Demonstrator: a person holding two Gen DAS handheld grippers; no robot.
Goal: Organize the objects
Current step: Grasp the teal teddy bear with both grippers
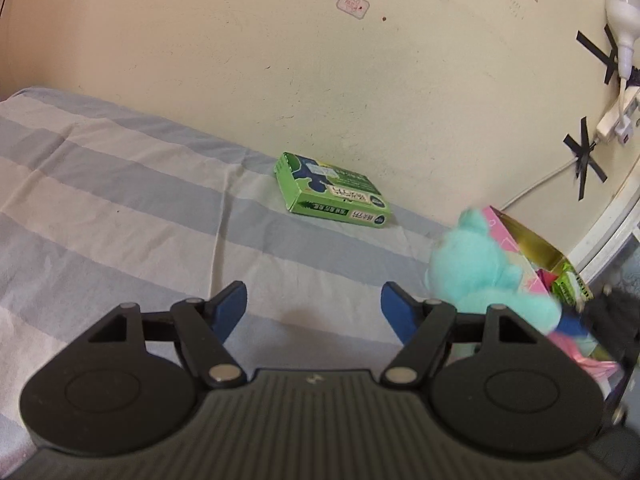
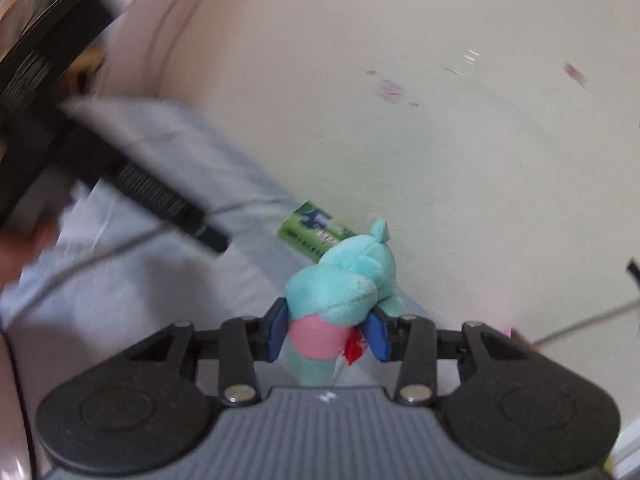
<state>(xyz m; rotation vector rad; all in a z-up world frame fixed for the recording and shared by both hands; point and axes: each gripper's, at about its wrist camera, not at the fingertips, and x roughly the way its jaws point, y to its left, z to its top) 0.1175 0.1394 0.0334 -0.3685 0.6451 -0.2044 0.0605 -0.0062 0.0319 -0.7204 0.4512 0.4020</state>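
Observation:
My right gripper (image 2: 327, 330) is shut on a teal plush toy (image 2: 348, 284) with a pink belly and holds it above the striped bed sheet. The toy also shows at the right of the left wrist view (image 1: 480, 264), in front of a pink and gold box (image 1: 528, 248). A green carton (image 1: 332, 190) lies flat on the sheet by the wall; it also shows behind the toy in the right wrist view (image 2: 316, 232). My left gripper (image 1: 312, 312) is open and empty above the sheet, left of the toy.
The striped sheet (image 1: 120, 200) covers the bed up to the cream wall. A white cable and plug taped with black tape (image 1: 588, 152) hang on the wall at right. The left gripper's black body (image 2: 60, 140) crosses the right wrist view's upper left.

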